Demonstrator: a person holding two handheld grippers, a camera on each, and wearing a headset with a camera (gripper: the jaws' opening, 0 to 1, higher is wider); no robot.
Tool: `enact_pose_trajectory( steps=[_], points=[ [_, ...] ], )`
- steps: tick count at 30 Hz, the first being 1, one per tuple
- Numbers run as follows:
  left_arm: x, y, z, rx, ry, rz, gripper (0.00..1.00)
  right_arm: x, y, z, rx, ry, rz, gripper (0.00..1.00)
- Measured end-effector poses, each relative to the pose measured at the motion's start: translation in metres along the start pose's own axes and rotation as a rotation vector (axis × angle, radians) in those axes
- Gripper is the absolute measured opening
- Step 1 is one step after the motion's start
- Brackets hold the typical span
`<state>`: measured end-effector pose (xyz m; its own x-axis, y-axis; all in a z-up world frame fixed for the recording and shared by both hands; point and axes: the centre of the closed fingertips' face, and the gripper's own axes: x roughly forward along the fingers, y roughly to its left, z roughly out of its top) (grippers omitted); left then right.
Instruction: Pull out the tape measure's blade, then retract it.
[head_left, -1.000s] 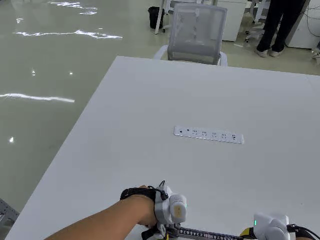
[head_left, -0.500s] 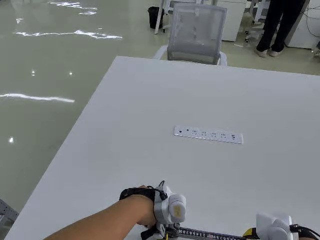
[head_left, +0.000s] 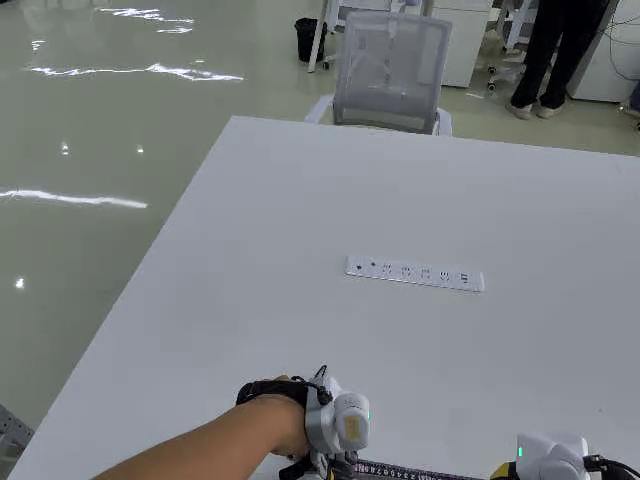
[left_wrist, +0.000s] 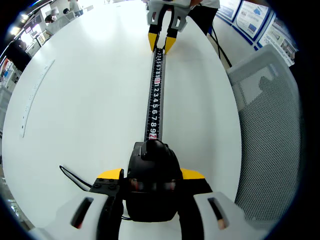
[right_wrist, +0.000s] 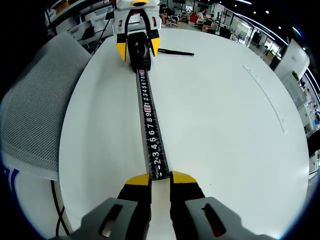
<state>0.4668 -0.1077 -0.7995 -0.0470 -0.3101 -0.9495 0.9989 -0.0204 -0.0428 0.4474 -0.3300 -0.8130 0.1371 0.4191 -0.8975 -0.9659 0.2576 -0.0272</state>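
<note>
At bottom centre of the left gripper view, the left tongs (left_wrist: 151, 175) clamp the tape measure case (left_wrist: 150, 192); its blade (left_wrist: 155, 95) crosses the table (left_wrist: 85, 95) to the right tongs (left_wrist: 162, 43), closed on its tip.

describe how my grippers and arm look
The left gripper and right gripper have white moulded bodies and dark fingers capped in yellow. In the head view a black cable loops over the left one, a black strap wraps the wrist of the bare forearm, and the right gripper shows a green light.

Black tape measure case (left_wrist: 151, 185), black blade (right_wrist: 150, 127) with white numerals and seemingly red tens, white table (head_left: 300, 200).
</note>
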Motion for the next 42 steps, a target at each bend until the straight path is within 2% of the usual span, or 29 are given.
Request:
enact_pose_trajectory(
  steps=[42],
  points=[
    [0.0,-0.001,0.0,-0.002,-0.003,-0.002,0.39,-0.011,-0.005,-0.02,0.008,0.027,-0.016,0.12]
  ],
)
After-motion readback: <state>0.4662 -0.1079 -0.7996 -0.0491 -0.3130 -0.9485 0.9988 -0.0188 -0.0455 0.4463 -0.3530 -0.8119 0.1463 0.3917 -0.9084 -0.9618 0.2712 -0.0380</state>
